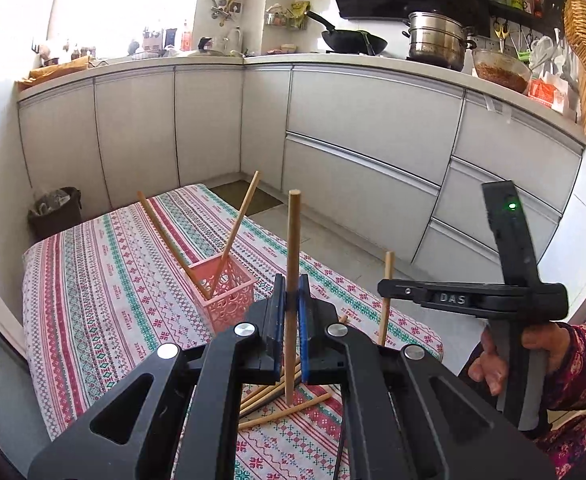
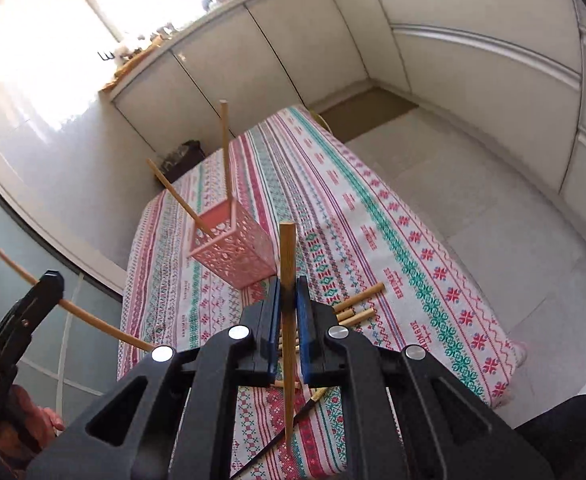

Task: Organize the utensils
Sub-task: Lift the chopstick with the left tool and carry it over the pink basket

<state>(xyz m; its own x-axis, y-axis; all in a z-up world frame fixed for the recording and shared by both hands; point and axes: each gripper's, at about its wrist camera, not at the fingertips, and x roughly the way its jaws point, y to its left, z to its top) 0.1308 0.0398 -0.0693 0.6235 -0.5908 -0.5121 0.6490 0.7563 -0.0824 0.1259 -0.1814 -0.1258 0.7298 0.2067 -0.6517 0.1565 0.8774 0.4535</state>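
A pink perforated basket (image 1: 224, 292) (image 2: 235, 250) stands on the patterned tablecloth (image 1: 93, 300) with two wooden chopsticks leaning in it. My left gripper (image 1: 291, 300) is shut on one upright wooden chopstick (image 1: 293, 248) above the table, just right of the basket. My right gripper (image 2: 288, 300) is shut on another upright chopstick (image 2: 287, 256), near the basket's right side. In the left wrist view the right gripper (image 1: 385, 286) holds its chopstick (image 1: 386, 280) further right. Several loose chopsticks (image 1: 277, 400) (image 2: 359, 306) lie on the cloth under the grippers.
The table (image 2: 433, 280) stands in a kitchen with grey cabinets (image 1: 353, 128) behind. A dark bin (image 1: 55, 210) sits on the floor at the table's far left. A dark-tipped utensil (image 2: 293, 420) lies on the cloth near the front. Floor tiles lie to the right.
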